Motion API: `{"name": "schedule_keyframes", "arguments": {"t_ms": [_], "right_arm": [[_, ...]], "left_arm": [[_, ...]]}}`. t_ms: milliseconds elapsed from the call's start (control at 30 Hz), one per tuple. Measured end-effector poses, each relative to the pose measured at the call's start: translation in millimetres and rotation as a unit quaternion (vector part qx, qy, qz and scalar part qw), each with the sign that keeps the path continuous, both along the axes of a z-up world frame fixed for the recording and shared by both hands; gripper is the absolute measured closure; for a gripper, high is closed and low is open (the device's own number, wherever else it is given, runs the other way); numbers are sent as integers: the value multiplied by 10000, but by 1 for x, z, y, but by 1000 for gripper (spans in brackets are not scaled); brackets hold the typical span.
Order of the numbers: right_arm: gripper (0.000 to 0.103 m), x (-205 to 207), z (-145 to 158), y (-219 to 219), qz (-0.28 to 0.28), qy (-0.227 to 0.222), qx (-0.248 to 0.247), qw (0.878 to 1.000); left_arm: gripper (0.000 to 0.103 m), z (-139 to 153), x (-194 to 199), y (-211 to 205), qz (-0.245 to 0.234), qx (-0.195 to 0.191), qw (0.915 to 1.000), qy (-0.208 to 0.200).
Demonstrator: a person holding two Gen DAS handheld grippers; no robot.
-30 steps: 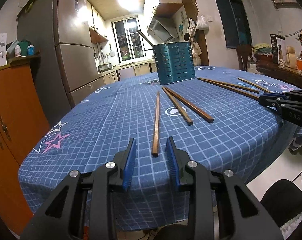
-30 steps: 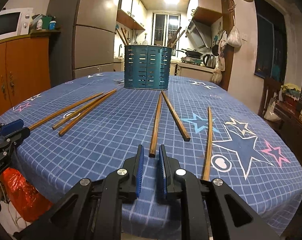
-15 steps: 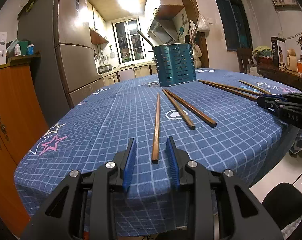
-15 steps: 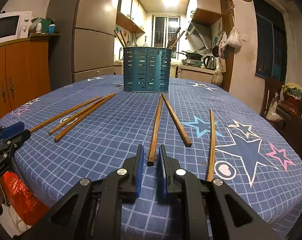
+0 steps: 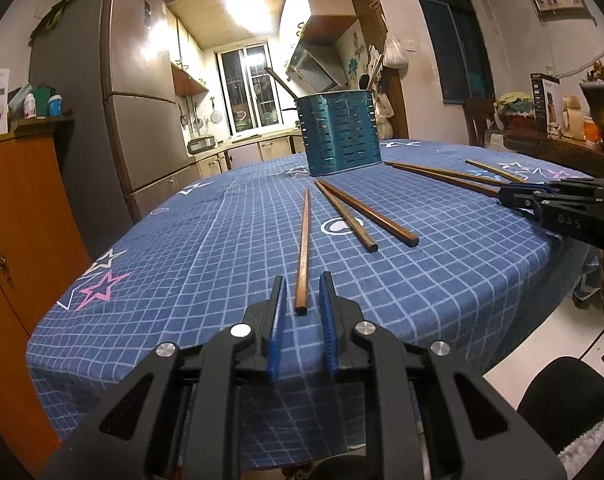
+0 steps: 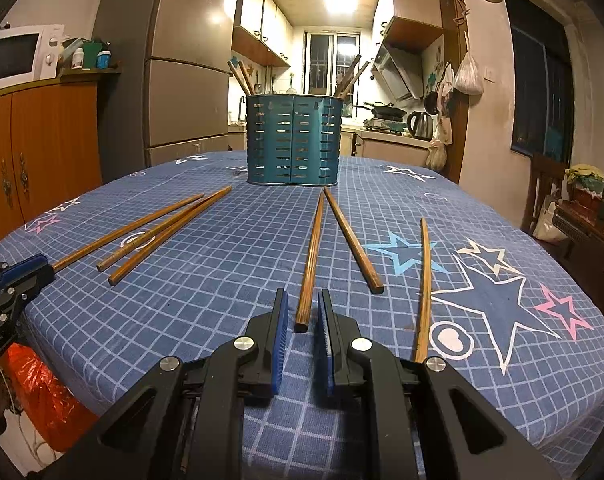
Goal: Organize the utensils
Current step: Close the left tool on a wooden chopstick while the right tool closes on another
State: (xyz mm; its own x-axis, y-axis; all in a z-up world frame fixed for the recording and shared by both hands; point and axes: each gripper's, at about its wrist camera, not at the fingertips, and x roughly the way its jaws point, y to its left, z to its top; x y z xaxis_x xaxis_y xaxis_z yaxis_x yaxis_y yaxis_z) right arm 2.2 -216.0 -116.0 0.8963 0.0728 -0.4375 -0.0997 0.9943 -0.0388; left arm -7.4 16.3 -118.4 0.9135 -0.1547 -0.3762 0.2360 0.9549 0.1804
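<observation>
Several brown wooden chopsticks lie on the blue checked tablecloth (image 5: 206, 264) in front of a teal slotted holder (image 5: 338, 132) (image 6: 293, 140), which has a few chopsticks standing in it. My left gripper (image 5: 301, 280) is low at the table's near edge. Its jaws are closing around the near end of one chopstick (image 5: 303, 248), and the blue pads are not touching it. My right gripper (image 6: 302, 294) is narrowly open either side of the end of another chopstick (image 6: 311, 256), with small gaps at both pads. Each gripper also shows at the edge of the other's view.
A pair of chopsticks (image 5: 362, 212) lies right of the left gripper's one. A long chopstick (image 6: 424, 280) and another (image 6: 352, 236) lie right of the right gripper. An orange cabinet (image 5: 18, 220) and a fridge (image 5: 142, 100) stand left.
The left gripper's jaws have narrowed around the chopstick end. Both hands and the chopsticks stay where they were, and the right gripper's gap is the same.
</observation>
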Motion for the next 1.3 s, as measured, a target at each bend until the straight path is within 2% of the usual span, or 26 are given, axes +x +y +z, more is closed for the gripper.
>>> {"name": "schedule_keyframes", "arguments": {"t_ms": [100, 200, 267, 400, 1167, 1300], "right_arm": [[86, 0, 0, -1, 0, 17, 37, 10000], [86, 1, 1, -3, 9, 31, 70, 10000], [86, 1, 1, -2, 12, 26, 66, 10000], [86, 2, 0, -4, 27, 14, 91, 10000], [86, -8, -7, -2, 26, -130, 11, 9999], [94, -8, -6, 2, 78, -143, -26, 9999]], "left_arm": [[88, 0, -1, 1, -63, -5, 10000, -9], [95, -1, 0, 2, -219, -55, 9997, 8], [97, -2, -1, 3, -305, -63, 9995, -11], [97, -3, 1, 6, -397, -156, 9991, 5], [97, -4, 1, 5, -384, -108, 9992, -6], [97, -4, 1, 5, -377, -107, 9992, -4]]}}
